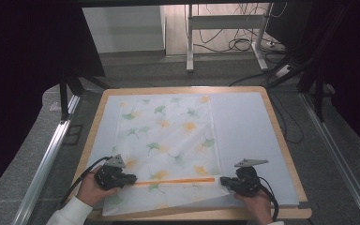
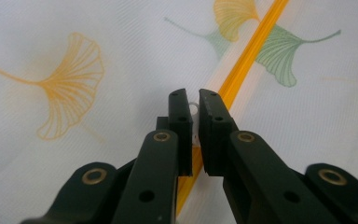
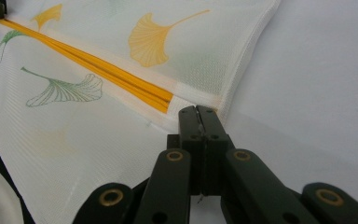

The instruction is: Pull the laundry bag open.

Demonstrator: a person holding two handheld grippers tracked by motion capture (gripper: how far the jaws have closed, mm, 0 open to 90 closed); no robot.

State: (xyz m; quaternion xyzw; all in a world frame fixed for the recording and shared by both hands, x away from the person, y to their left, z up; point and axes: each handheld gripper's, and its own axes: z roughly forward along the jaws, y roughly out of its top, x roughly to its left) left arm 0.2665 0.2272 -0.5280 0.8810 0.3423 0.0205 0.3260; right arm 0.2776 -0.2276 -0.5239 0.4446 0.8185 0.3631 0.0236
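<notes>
Right gripper (image 3: 199,112) clamped on bag edge (image 3: 214,100)

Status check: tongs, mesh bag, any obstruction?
Left tongs shut on zipper pull. Right tongs shut on mesh bag edge. Nothing in the way.

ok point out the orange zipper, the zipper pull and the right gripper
orange zipper (image 1: 176,181), high view, middle of the strip
zipper pull (image 2: 193,109), left gripper view, pale tab between the jaws
right gripper (image 3: 199,112), right gripper view, tips of its closed jaws
</notes>
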